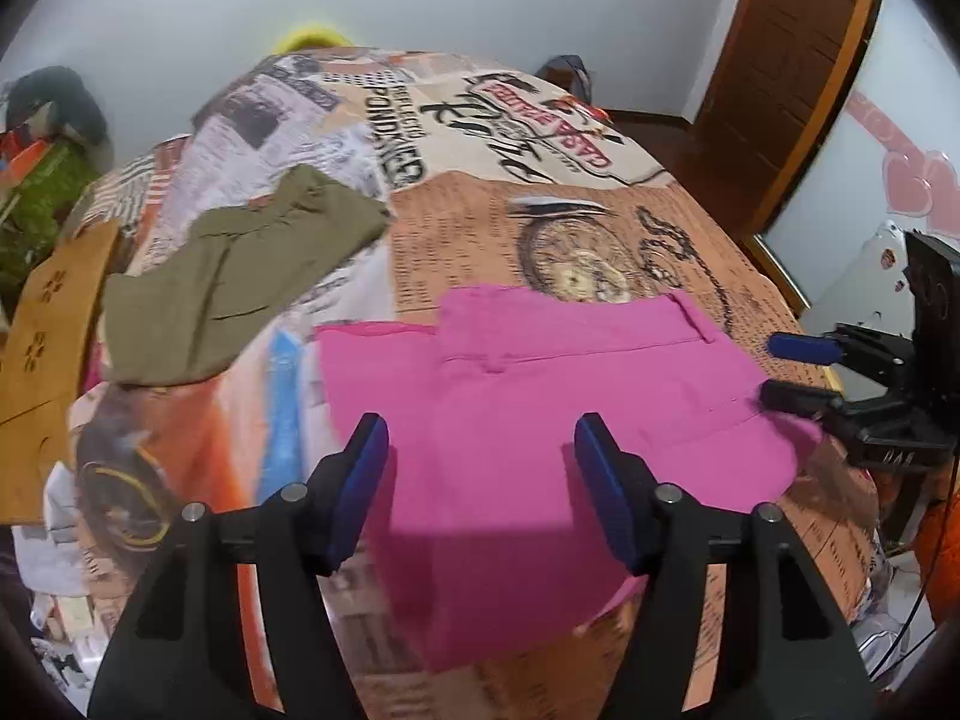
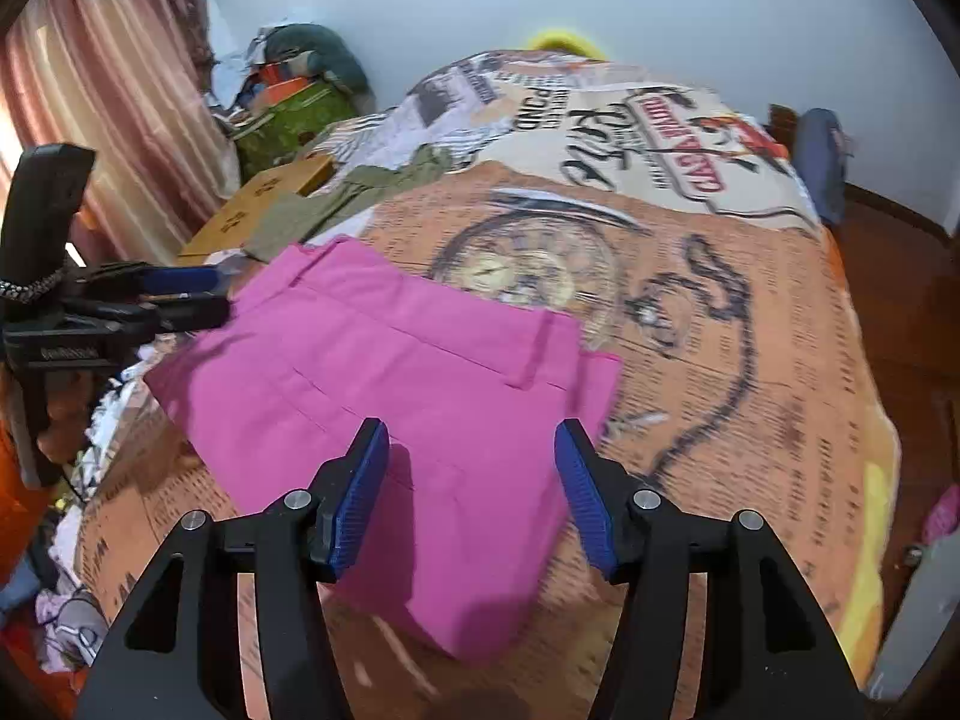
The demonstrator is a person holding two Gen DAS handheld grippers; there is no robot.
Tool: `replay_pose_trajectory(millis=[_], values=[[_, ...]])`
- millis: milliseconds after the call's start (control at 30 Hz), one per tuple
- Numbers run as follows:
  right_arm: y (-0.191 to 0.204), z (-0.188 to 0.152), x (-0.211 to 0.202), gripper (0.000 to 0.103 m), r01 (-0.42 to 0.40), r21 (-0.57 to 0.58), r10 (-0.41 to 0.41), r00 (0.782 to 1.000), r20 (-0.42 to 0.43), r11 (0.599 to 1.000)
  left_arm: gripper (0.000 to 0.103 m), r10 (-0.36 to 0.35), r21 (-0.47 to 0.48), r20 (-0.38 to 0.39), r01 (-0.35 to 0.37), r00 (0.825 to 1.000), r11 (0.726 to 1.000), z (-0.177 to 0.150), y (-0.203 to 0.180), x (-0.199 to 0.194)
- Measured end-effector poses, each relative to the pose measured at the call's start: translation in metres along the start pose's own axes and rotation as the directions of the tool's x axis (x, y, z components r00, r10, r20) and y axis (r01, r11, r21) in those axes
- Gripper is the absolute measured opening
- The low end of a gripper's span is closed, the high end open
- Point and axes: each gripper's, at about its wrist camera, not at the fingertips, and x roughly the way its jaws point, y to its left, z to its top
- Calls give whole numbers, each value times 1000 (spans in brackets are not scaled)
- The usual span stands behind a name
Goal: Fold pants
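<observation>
pink pants (image 1: pixel 540 396) — smooth woven cloth, folded flat rectangle | left gripper (image 1: pixel 480 456) released, ribbed blue pads | right gripper (image 2: pixel 471 462) released — nothing grasped

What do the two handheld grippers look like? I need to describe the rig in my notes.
Both match: the left gripper and the right gripper have black angular plastic arms with silver pivot pins and ribbed blue pads on the fingertips. Seen from the right wrist view, the left one's black body carries small pale lettering, too blurred to read, and a speckled braided cord. No sleeve shows.
</observation>
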Motion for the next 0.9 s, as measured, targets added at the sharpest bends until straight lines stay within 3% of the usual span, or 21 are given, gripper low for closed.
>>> replay_pose_trajectory(millis=[167,267,500,733,900], values=[[-14,-3,-3,58,16,42,-16,1000,-1,999,67,7,-61,-30,-9,1000,998,-8,20,4],[-22,-7,4,59,-4,76,6,1000,-23,997,69,-23,-95,-54,18,998,995,-14,27,13],[-39,-5,24,59,-80,166,88,995,-43,983,77,-57,-130,-53,50,997,990,-9,33,28],[-53,0,49,59,-160,246,181,981,-64,956,78,-145,-214,-71,127,987,969,-3,47,51],[-57,3,56,62,-202,278,223,974,-43,939,78,-173,-186,-64,158,983,970,1,41,57]])
